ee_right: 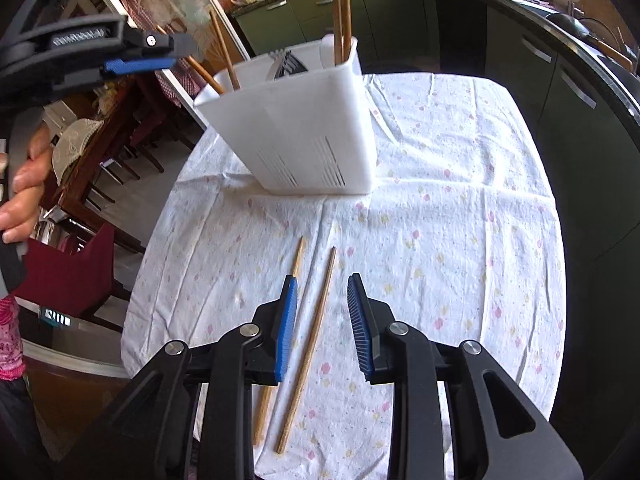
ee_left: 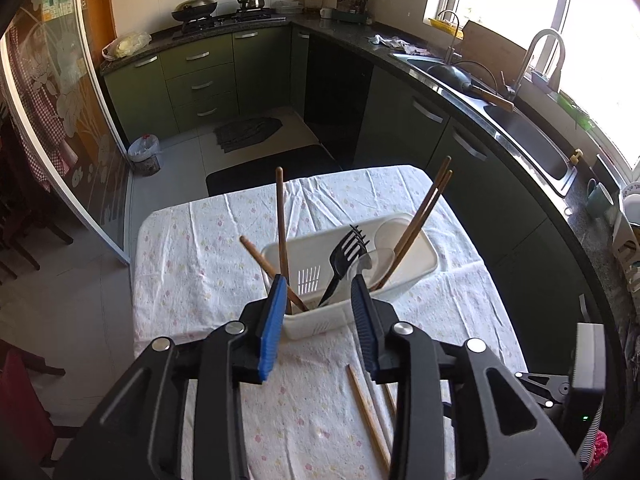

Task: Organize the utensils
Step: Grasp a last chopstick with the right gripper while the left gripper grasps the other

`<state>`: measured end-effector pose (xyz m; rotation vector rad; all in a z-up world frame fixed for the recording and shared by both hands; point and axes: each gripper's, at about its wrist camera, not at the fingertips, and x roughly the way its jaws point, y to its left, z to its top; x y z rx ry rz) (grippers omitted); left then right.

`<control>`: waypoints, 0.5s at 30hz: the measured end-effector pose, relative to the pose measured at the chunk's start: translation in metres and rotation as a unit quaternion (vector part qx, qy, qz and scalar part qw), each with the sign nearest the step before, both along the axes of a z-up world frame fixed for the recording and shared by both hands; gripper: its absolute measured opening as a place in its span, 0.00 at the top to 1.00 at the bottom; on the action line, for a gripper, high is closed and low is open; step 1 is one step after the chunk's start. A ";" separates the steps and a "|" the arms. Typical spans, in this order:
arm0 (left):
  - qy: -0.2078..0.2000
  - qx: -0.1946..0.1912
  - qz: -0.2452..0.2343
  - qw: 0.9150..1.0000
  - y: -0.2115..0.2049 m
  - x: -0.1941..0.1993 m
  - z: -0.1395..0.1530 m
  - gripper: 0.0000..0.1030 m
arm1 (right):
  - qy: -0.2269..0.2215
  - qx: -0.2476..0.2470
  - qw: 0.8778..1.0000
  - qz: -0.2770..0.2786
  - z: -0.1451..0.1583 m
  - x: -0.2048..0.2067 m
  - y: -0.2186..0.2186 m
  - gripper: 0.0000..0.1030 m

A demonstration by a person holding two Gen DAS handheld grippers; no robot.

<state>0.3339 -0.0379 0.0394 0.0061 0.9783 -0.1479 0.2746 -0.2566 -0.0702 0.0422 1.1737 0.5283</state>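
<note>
A white plastic utensil caddy [ee_left: 416, 266] stands on the cloth-covered table [ee_left: 192, 248]; it also shows in the right wrist view [ee_right: 296, 136]. It holds several wooden chopsticks [ee_left: 282, 232], a black slotted spatula [ee_left: 344, 254] and a clear spoon [ee_left: 374, 260]. Two wooden chopsticks [ee_right: 310, 344] lie loose on the cloth; they also show in the left wrist view [ee_left: 366, 410]. My left gripper [ee_left: 320, 284] is open and empty, hovering just before the caddy's near end. My right gripper [ee_right: 322, 286] is open and empty, low over the loose chopsticks, one lying between its fingers.
The table's edges drop off left and far side. Dark green cabinets [ee_left: 472, 148] and a counter with a sink [ee_left: 532, 136] run along the right. Dining chairs [ee_right: 120, 168] stand left of the table. The left gripper's body [ee_right: 80, 44] shows at the right wrist view's upper left.
</note>
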 end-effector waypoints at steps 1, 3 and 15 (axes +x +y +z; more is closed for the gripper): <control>0.007 -0.005 -0.007 1.000 -0.001 -0.006 -0.003 0.68 | 0.013 -0.014 1.000 0.009 -0.010 0.000 0.008 0.73; 0.016 -0.010 -0.015 1.000 -0.002 -0.021 -0.010 0.68 | 0.041 -0.037 0.998 0.023 -0.028 0.000 0.022 0.73; 0.139 -0.024 -0.052 0.989 -0.010 -0.080 -0.089 0.67 | 0.107 -0.137 0.985 0.023 -0.085 0.032 0.064 0.83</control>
